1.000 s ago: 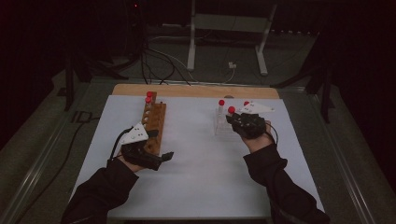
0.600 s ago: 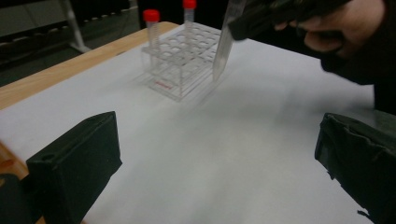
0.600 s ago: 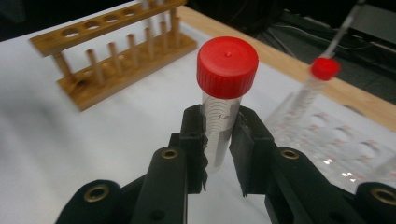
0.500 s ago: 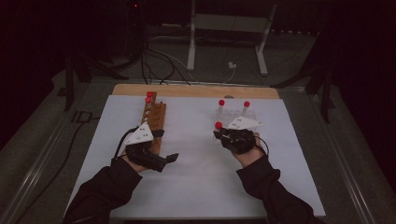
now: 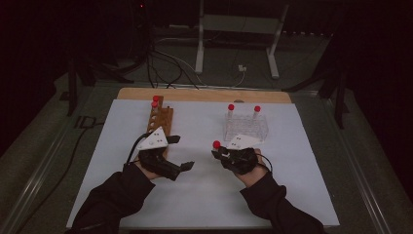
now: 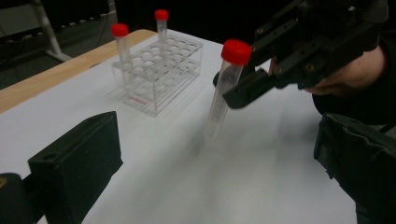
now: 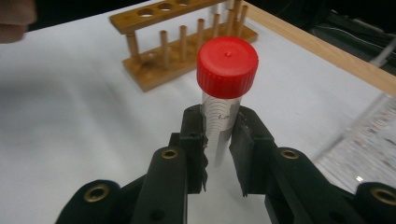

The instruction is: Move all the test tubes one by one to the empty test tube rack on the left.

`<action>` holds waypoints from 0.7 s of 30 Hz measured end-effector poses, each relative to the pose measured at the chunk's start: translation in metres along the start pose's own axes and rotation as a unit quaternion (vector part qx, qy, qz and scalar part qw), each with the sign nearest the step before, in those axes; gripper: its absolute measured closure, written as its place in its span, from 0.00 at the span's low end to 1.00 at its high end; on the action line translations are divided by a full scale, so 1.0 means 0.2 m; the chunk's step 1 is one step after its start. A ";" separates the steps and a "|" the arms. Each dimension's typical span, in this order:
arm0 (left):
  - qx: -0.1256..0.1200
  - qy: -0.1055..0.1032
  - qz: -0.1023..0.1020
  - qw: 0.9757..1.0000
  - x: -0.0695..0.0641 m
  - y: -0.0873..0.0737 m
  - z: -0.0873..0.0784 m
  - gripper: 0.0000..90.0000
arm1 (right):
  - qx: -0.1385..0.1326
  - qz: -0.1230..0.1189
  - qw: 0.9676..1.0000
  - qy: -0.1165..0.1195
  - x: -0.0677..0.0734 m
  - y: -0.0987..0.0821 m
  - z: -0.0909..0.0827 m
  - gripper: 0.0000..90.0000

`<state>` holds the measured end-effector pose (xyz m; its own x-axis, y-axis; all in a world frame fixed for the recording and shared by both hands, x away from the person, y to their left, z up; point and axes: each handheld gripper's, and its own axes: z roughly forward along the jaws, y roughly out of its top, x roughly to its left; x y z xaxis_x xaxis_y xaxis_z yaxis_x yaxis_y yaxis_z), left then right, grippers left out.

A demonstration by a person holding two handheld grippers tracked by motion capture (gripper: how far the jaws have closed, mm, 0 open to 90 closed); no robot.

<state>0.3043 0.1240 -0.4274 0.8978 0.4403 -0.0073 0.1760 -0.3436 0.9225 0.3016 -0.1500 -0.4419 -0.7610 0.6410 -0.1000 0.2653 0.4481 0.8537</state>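
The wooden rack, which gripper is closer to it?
Left. The left gripper sits right beside the near end of the wooden rack. The right gripper is farther off across the white sheet, in front of the clear rack, shut on a red-capped tube.

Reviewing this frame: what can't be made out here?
- Printing on the held tube: right gripper view, too blurred to read.
- Label on the clear rack: left gripper view, too small.
- Tubes in the wooden rack: high view, dim and small, count unclear.
- Left gripper: left gripper view, second jaw cut off.
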 end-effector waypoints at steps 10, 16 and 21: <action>-0.005 -0.026 0.012 1.000 -0.04 0.05 0.07 0.17 | 0.000 -0.009 1.000 0.023 0.08 -0.01 0.01 0.83; -0.009 -0.037 0.019 0.999 -0.05 0.07 0.12 0.31 | 0.005 -0.006 0.999 0.033 0.09 -0.02 0.02 0.83; -0.005 -0.042 0.025 0.999 -0.06 0.09 0.16 0.43 | 0.007 -0.006 0.999 0.035 0.10 -0.02 0.02 0.83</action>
<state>0.3100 0.0862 -0.4240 0.9360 0.3519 0.0060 0.1272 -0.3544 0.9264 0.2877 -0.1369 -0.4495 -0.8035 0.5908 -0.0732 0.2645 0.4644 0.8452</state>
